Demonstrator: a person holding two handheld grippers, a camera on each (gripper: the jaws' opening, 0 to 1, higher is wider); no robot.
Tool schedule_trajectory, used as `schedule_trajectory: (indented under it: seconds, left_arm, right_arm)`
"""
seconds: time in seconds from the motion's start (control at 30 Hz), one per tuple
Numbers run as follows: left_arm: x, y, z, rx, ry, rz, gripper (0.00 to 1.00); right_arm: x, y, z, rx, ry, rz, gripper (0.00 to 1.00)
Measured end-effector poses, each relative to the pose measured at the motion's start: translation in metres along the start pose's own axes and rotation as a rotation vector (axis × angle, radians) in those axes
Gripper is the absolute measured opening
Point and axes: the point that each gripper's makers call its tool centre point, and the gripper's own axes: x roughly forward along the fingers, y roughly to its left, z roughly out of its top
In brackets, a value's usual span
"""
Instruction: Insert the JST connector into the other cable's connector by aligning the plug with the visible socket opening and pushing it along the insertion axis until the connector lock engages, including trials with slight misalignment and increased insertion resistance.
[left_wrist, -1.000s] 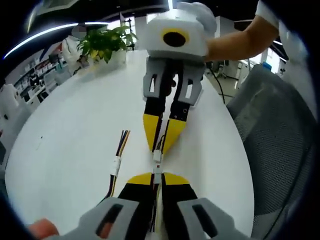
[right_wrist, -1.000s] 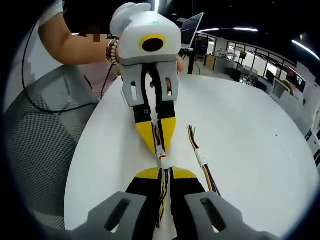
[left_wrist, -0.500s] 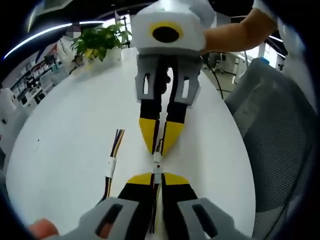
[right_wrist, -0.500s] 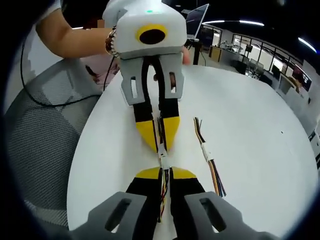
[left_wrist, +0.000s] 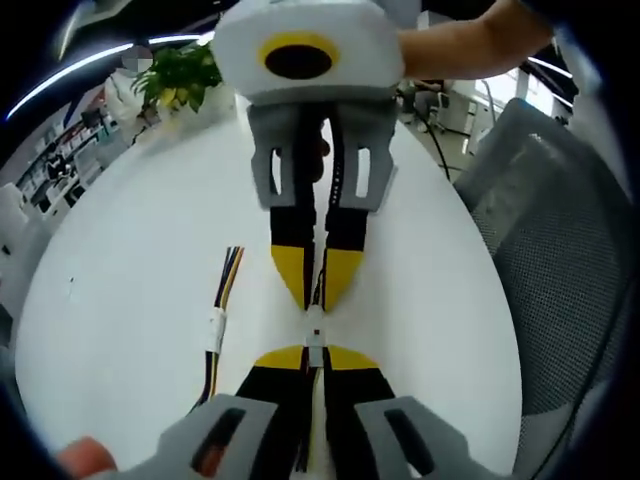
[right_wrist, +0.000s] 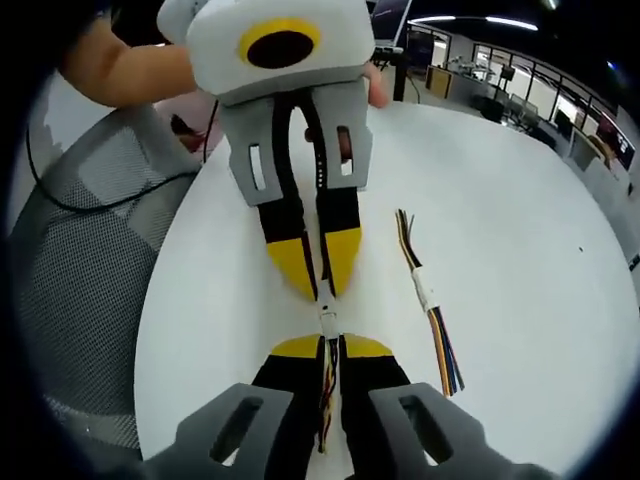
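1. Left gripper view: our left gripper (left_wrist: 314, 357) is pinched on its cable's white connector (left_wrist: 314, 348), which meets the plug (left_wrist: 314, 322) pinched by the right gripper (left_wrist: 316, 290) above the white table (left_wrist: 130, 300).
2. We should keep both collinear and press straight, without twisting.
3. A spare cable (right_wrist: 428, 300) lies nearby.

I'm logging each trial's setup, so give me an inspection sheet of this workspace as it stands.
Surface: white table, bare apart from the cables.
Job's things: two white connectors meet nose to nose between the claw tips; whether locked, cannot tell.
Clutter: spare joined cable lying beside the work.
Grippers: left claw shut on its cable; right claw shut on its cable, the two facing each other.
Cables: coloured wires run back between each claw's jaws.
Surroundings: potted plant, mesh chair, office beyond.
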Motion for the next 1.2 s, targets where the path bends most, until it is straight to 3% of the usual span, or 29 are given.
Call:
schedule_trajectory:
  seconds: [0.5,0.93,1.2]
  left_arm:
    - [0.0056,0.0023,0.0018,-0.021,-0.017,0.001,0.00]
    - [0.0038,0.0024,0.0001,-0.086,-0.061,-0.007,0.00]
    - [0.0029,0.0013,0.0008,-0.078,-0.052,-0.005,0.00]
  right_arm:
    - [0.0012,-0.0010,0.0023,0.026,-0.018,-0.004,0.02]
    - [0.0023,-0.0030,0.0026,0.116,-0.073,-0.024,0.02]
    - [0.0025,-0.0018,0.0023,0.125,-0.086,-0.037,0.02]
